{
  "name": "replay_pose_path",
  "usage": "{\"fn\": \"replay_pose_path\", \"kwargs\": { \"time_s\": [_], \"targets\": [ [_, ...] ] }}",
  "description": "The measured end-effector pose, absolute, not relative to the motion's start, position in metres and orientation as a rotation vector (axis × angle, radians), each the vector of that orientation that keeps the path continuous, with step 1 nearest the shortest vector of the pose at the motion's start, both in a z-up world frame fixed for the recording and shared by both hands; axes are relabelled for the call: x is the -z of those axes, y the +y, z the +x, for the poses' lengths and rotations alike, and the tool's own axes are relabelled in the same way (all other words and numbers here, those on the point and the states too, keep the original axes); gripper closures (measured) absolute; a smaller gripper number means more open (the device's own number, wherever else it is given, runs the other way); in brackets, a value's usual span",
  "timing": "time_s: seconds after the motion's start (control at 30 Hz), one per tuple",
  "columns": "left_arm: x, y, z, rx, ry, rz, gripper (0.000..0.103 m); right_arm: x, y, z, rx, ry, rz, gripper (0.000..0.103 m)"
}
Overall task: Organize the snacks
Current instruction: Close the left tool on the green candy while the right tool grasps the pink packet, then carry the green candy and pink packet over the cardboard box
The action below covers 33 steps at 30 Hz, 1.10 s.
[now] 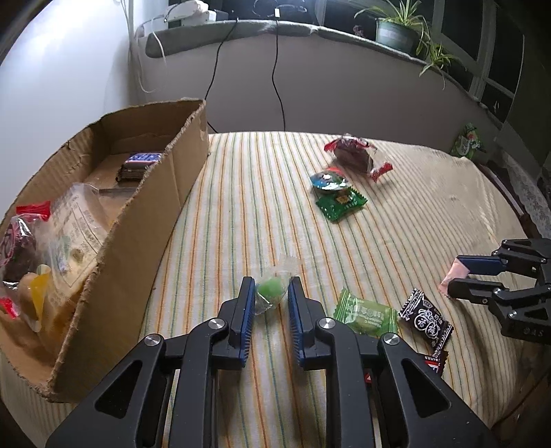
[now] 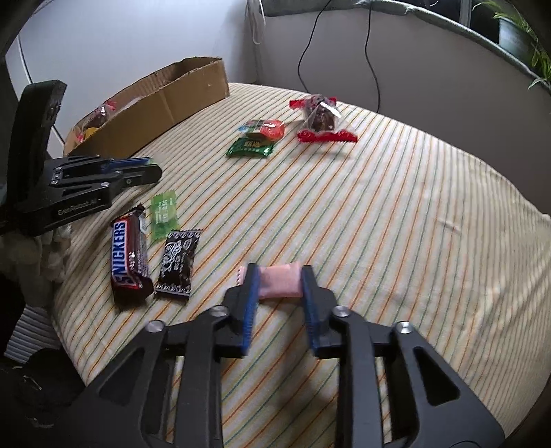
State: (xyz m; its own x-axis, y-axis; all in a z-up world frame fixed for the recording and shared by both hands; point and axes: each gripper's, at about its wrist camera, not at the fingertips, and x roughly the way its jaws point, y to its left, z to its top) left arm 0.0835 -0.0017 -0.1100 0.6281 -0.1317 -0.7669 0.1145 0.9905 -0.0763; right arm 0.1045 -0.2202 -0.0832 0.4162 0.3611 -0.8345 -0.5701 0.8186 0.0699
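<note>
My left gripper (image 1: 272,287) is shut on a green candy in a clear wrapper (image 1: 272,293), just above the striped table, right of the cardboard box (image 1: 137,241). The box holds several snacks. My right gripper (image 2: 279,281) is shut on a pink wrapped snack (image 2: 280,281); it also shows in the left wrist view (image 1: 458,279). On the cloth lie a light green packet (image 1: 366,315), a black patterned packet (image 1: 427,322), a Snickers bar (image 2: 129,255), a dark green packet (image 2: 250,148), a red-blue packet (image 2: 267,127) and a red-ended chocolate snack (image 2: 322,120).
The table's striped cloth (image 2: 396,224) ends at a rounded edge on the right and near side. A ledge with potted plants (image 1: 396,31) and hanging cables (image 1: 279,86) runs behind. A green bag (image 1: 466,141) sits at the far right edge.
</note>
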Motion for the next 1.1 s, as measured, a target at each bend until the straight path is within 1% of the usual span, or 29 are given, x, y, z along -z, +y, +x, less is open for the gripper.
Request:
{"fn": "replay_pose_path", "kwargs": {
  "time_s": [0.2, 0.23, 0.27, 0.33, 0.53, 0.63, 0.77, 1.1],
  "targets": [
    [0.111, -0.002, 0.084, 0.137, 0.876, -0.017, 0.085, 0.084, -0.218, 0.102, -0.587, 0.972, -0.259, 0.072],
    [0.111, -0.002, 0.083, 0.135, 0.873, -0.016, 0.085, 0.085, -0.217, 0.102, -0.584, 0.970, -0.264, 0.074],
    [0.110, -0.001, 0.083, 0.131, 0.868, -0.019, 0.085, 0.085, -0.216, 0.101, -0.576, 0.965, -0.272, 0.079],
    [0.109, 0.000, 0.080, 0.127, 0.860, -0.026, 0.085, 0.083, -0.219, 0.099, -0.570, 0.959, -0.264, 0.084],
    [0.106, 0.001, 0.074, 0.127, 0.845, -0.044, 0.086, 0.076, -0.222, 0.094, -0.573, 0.936, -0.236, 0.093],
    [0.104, 0.001, 0.071, 0.128, 0.836, -0.050, 0.086, 0.071, -0.221, 0.092, -0.579, 0.922, -0.233, 0.096],
    [0.100, 0.002, 0.067, 0.129, 0.824, -0.059, 0.086, 0.065, -0.220, 0.090, -0.576, 0.908, -0.238, 0.098],
    [0.079, 0.012, 0.057, 0.124, 0.766, -0.088, 0.086, 0.042, -0.213, 0.087, -0.572, 0.846, -0.244, 0.098]
  ]
}}
